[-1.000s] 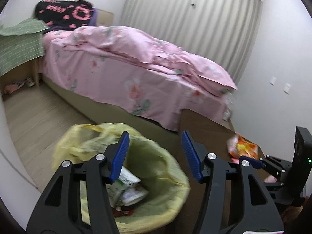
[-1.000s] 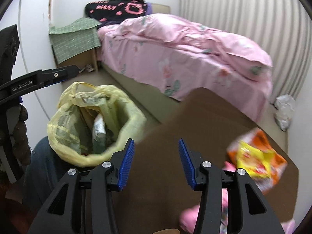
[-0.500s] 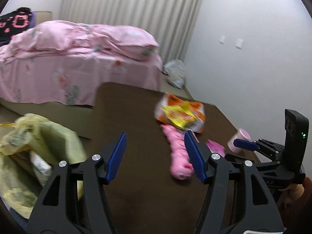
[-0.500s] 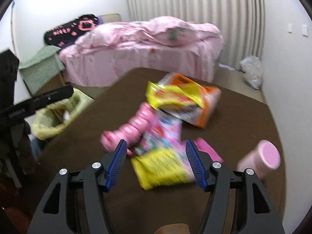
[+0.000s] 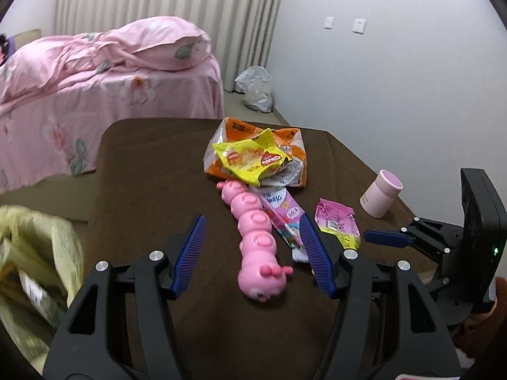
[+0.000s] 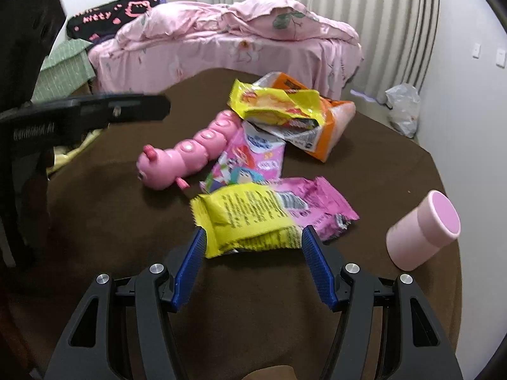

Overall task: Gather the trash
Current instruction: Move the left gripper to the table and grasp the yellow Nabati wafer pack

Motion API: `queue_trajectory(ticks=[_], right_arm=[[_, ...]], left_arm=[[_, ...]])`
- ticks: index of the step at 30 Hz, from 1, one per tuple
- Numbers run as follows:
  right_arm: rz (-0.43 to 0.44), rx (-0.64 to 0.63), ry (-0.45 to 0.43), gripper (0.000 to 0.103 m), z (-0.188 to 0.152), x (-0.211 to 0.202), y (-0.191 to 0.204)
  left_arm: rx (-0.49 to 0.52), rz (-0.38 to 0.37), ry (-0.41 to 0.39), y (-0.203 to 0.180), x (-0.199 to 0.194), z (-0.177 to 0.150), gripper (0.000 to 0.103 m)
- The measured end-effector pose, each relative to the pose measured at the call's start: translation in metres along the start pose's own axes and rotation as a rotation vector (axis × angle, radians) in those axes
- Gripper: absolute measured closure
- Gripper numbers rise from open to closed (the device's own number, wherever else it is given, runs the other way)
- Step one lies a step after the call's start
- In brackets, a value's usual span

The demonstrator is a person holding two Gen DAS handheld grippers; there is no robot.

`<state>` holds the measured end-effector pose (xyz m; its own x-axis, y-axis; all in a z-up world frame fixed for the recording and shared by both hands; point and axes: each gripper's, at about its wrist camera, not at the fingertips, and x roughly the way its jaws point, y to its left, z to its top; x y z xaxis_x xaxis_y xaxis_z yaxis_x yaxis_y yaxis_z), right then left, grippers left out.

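Snack wrappers lie on a brown table [image 5: 149, 171]. A yellow-and-pink wrapper [image 6: 250, 218] lies just ahead of my open, empty right gripper [image 6: 253, 250]; it also shows in the left wrist view [image 5: 337, 223]. A pink cartoon wrapper [image 6: 250, 161] [image 5: 283, 212], a yellow chip bag [image 6: 279, 104] [image 5: 253, 156] and an orange bag [image 6: 329, 126] [image 5: 294, 145] lie further back. My left gripper [image 5: 253, 250] is open and empty above a pink caterpillar toy [image 5: 255, 237]. A yellow trash bag [image 5: 35, 266] hangs at the table's left side.
A pink cup [image 6: 423, 232] [image 5: 380, 198] lies on its side at the table's right. A bed with pink bedding [image 5: 95, 72] stands beyond the table. A white plastic bag [image 5: 255, 88] sits on the floor by the curtain.
Both grippers have swung right from the trash bag to the table. The wrappers and toy now lie straight ahead and closer. Both stay open.
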<state>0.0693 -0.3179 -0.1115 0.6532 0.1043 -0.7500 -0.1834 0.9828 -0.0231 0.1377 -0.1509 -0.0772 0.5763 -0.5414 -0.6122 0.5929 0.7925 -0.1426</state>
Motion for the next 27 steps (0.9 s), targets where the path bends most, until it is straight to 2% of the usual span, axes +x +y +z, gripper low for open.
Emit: queue_trajectory(ticks=[3, 6, 10, 12, 14, 17, 19, 20, 21, 22, 23, 27], right_arm=[[0.0, 0.033, 0.004, 0.044, -0.006, -0.003, -0.008], [0.007, 0.075, 0.014, 0.044, -0.013, -0.006, -0.018], [-0.03, 0.1, 0.016, 0.044, -0.018, -0.011, -0.026], [-0.03, 0.133, 0.021, 0.044, -0.021, -0.013, -0.031], [-0.025, 0.155, 0.023, 0.044, -0.022, -0.014, -0.035], [-0.052, 0.153, 0.022, 0.044, -0.022, -0.016, -0.036], [-0.075, 0.141, 0.02, 0.044, -0.022, -0.018, -0.035], [-0.099, 0.132, 0.015, 0.044, -0.021, -0.018, -0.034], [-0.113, 0.128, 0.013, 0.044, -0.02, -0.018, -0.035], [-0.13, 0.122, 0.01, 0.044, -0.019, -0.018, -0.034], [-0.15, 0.113, 0.006, 0.044, -0.017, -0.018, -0.033], [-0.164, 0.106, -0.004, 0.044, -0.012, -0.016, -0.028]], left_arm=[[0.075, -0.009, -0.004, 0.002, 0.016, 0.015, 0.045], [0.104, -0.003, 0.006, 0.007, 0.038, 0.034, 0.045], [0.05, 0.046, 0.028, 0.02, 0.076, 0.064, 0.045], [0.018, 0.028, 0.043, 0.024, 0.094, 0.075, 0.045], [0.03, -0.008, 0.074, 0.022, 0.11, 0.082, 0.045], [0.153, -0.035, 0.092, 0.008, 0.124, 0.087, 0.045], [0.234, -0.049, 0.174, 0.0, 0.137, 0.084, 0.047], [0.241, -0.068, 0.216, 0.0, 0.142, 0.082, 0.051], [0.227, -0.091, 0.276, 0.003, 0.149, 0.078, 0.062], [0.21, -0.096, 0.298, 0.006, 0.15, 0.075, 0.08], [0.186, -0.096, 0.309, 0.009, 0.15, 0.072, 0.09], [0.072, -0.108, 0.281, 0.024, 0.133, 0.062, 0.1]])
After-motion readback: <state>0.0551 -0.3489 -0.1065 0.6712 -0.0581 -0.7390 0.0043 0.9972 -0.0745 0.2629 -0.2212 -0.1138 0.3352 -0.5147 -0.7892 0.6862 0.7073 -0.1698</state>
